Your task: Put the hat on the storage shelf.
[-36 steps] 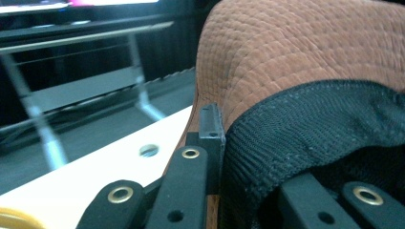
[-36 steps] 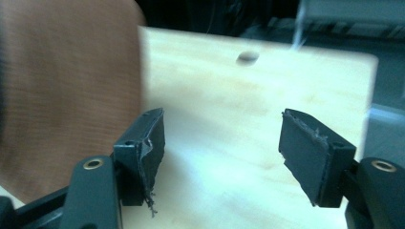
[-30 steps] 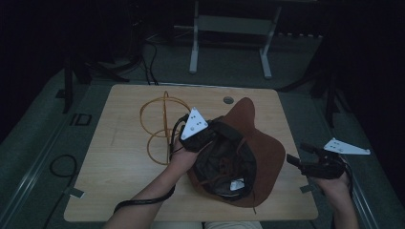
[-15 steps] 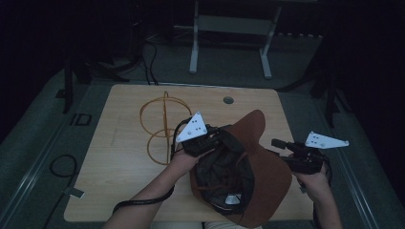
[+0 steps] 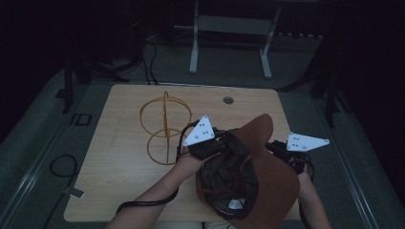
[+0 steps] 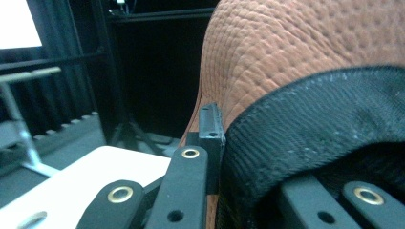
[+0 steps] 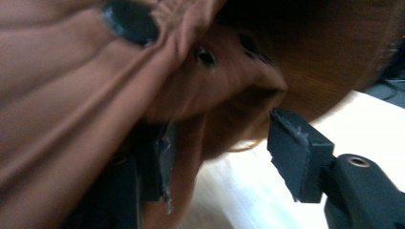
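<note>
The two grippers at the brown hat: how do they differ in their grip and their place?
The left gripper is shut on the hat, at its black inner band; the right gripper has its jaws apart, with brown fabric between them, and they have just been moving. In the high view, the left gripper is at the hat's left edge, the right gripper behind its right brim. Both carry a grey plate.

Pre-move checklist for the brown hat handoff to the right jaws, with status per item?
1. Left gripper shut on black inner band of the brown suede hat: ok.
2. Right gripper gripping hat: not ok; its jaws have just been reopening slightly and stand apart around a fold.
3. Hat lifted off the wooden table: cannot tell.
4. Gold wire stand upright, apart from hat: ok.
</note>
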The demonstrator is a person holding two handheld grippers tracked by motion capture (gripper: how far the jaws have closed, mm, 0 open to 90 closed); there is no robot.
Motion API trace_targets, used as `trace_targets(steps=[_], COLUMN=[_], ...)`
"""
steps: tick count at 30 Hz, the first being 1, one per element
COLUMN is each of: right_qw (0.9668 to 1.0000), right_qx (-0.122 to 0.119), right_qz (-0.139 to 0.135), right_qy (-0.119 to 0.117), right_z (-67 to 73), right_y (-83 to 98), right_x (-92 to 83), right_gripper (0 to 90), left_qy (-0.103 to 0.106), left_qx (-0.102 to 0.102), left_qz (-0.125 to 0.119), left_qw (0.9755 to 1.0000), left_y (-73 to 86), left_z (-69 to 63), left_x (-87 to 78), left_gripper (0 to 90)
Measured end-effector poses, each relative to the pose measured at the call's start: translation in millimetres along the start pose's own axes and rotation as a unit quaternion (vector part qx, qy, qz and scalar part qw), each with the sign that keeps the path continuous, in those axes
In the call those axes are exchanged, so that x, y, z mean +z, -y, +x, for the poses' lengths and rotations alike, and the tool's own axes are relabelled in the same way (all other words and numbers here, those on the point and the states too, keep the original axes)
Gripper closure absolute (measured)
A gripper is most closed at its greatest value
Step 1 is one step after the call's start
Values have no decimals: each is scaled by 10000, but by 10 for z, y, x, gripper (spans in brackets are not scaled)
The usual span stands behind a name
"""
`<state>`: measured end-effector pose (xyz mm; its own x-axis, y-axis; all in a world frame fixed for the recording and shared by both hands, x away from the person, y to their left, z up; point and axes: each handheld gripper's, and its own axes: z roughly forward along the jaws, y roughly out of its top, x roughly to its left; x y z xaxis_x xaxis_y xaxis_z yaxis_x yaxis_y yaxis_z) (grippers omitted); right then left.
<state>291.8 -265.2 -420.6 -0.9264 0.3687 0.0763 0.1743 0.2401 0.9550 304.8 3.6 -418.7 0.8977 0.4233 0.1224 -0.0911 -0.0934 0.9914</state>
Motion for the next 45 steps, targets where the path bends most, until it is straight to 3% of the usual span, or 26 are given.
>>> trace_targets(steps=[7, 11, 14, 19, 22, 26, 33, 37, 42, 45], right_qw=[9992, 9986, 9986, 9993, 9994, 9993, 9987, 9979, 9972, 9967], right_qx=[208, 282, 325, 263, 268, 251, 316, 381, 419, 430], right_qz=[-104, -183, -250, -240, -218, -258, -327, -443, -576, -658], right_qy=[-325, -414, -321, -83, -76, -125, -225, -261, -234, -200], right_z=[17, 34, 29, 10, 6, 11, -9, -43, -72, -84], right_y=[6, 15, -2, -14, -14, -16, -47, -65, -87, -101], right_x=[171, 256, 258, 243, 230, 211, 164, 102, 20, -29], right_gripper=[410, 427, 534, 804, 891, 898, 900, 900, 900, 900], left_qy=[-30, 13, -9, 16, 50, 112, 79, 112, -49, -168], left_qx=[-243, -218, -210, -167, -153, -121, -140, -159, -29, -59], left_qz=[-111, -139, -141, -96, -87, -48, 119, 222, 382, 417], left_qw=[9996, 9997, 9997, 9998, 9998, 9999, 9998, 9996, 9993, 9990], left_y=[-28, -21, -37, -53, -48, -87, -168, -172, -153, -132], left_z=[-22, -84, -81, -89, -84, -68, 0, 16, 22, 44], left_x=[39, 73, 70, 64, 61, 50, -12, -36, -84, -122], left_gripper=[859, 859, 859, 858, 857, 833, 629, 564, 519, 519])
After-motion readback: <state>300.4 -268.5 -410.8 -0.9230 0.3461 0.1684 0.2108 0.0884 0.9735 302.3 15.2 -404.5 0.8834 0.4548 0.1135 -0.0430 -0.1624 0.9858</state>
